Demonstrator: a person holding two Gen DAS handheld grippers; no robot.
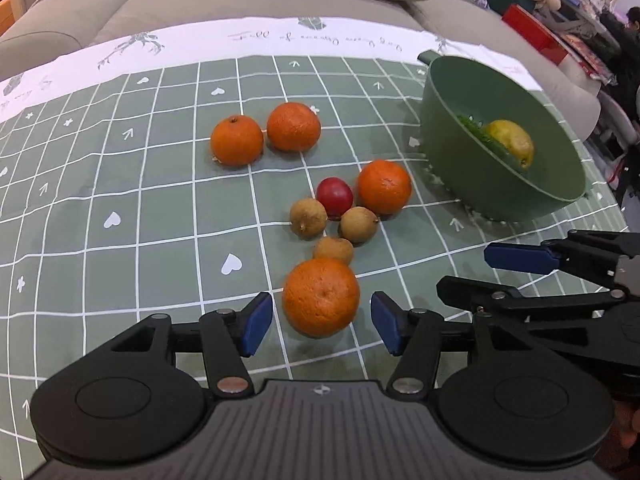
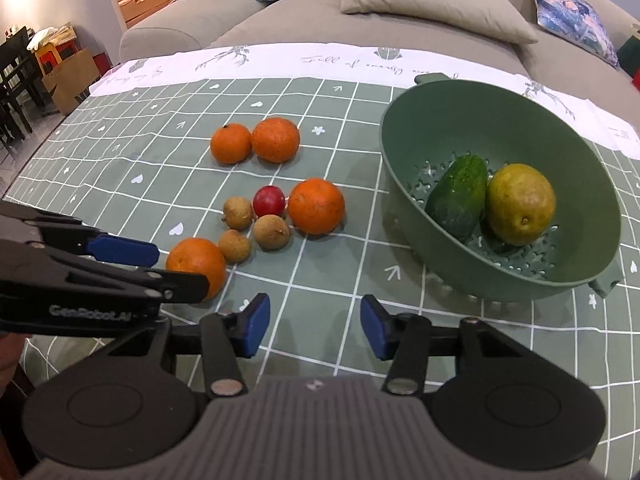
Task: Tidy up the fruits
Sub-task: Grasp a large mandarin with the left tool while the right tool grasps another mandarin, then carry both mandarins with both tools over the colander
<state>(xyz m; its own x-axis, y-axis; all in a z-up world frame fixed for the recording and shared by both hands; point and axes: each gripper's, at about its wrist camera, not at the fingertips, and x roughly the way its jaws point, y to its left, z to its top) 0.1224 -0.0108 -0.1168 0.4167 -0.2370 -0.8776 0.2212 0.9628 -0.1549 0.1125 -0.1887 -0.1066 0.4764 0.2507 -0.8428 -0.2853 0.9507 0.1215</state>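
The left gripper (image 1: 321,326) is parted around the nearest orange (image 1: 321,297), its pads not touching the fruit. The right gripper (image 2: 315,327) stands apart over bare tablecloth (image 2: 120,168). Beyond lie more fruit and a green colander (image 2: 404,148) holding a cucumber (image 2: 458,196).

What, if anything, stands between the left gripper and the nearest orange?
Nothing visible. The nearest orange already sits between the open fingers of the left gripper, with gaps on both sides; the longan lies beyond it.
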